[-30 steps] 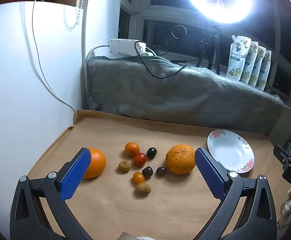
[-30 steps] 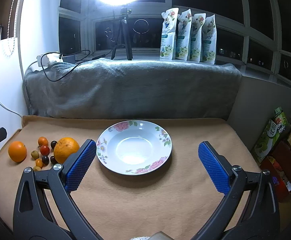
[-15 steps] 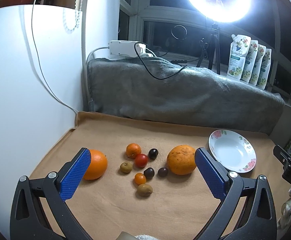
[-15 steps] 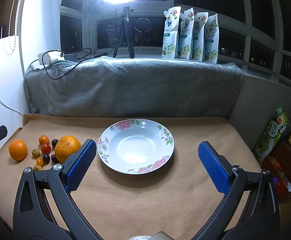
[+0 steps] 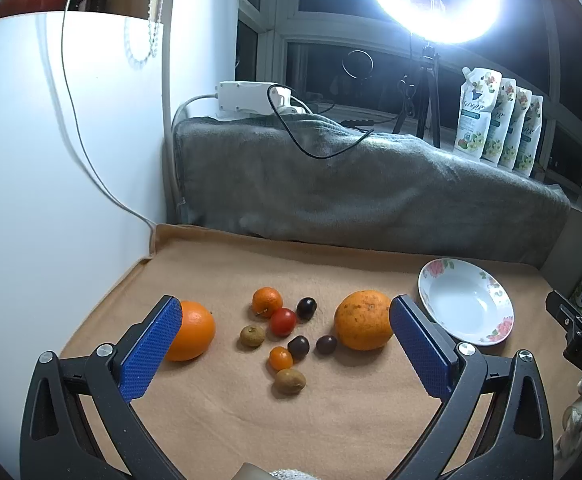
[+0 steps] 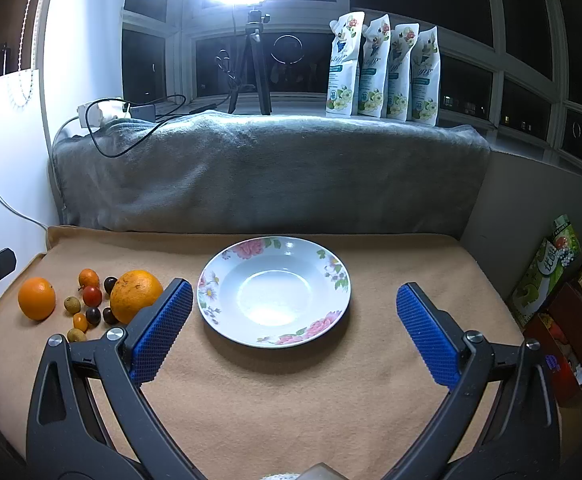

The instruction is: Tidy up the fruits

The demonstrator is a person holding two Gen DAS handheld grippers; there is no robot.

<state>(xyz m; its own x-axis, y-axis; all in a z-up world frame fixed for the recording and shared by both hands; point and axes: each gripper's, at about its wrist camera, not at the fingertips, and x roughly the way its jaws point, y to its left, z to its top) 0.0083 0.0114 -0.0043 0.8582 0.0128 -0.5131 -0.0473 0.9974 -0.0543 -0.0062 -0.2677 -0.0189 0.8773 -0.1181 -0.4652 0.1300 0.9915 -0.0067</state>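
Note:
A cluster of fruit lies on the tan cloth: a smooth orange [image 5: 190, 335], a larger rough orange [image 5: 363, 320], a small tangerine [image 5: 267, 301], a red tomato [image 5: 283, 321], several dark grapes and small brown and orange fruits. A white floral plate [image 6: 273, 290] sits empty to their right, also in the left wrist view [image 5: 465, 306]. My left gripper [image 5: 285, 346] is open, hovering in front of the fruit. My right gripper [image 6: 294, 330] is open, in front of the plate. The fruit also shows in the right wrist view [image 6: 135, 296].
A grey blanket-covered ledge [image 6: 267, 172] backs the cloth. A white wall [image 5: 51, 200] with a cable bounds the left. Pouches [image 6: 383, 68], a ring-light tripod [image 6: 251, 60] and a power strip [image 5: 247, 98] stand on the sill. Boxes [image 6: 551, 272] sit at the right.
Both views have shifted slightly: the fruit and plate sit a little lower and farther in the frames, as both grippers tilted or drew back a little. Nothing was grasped.

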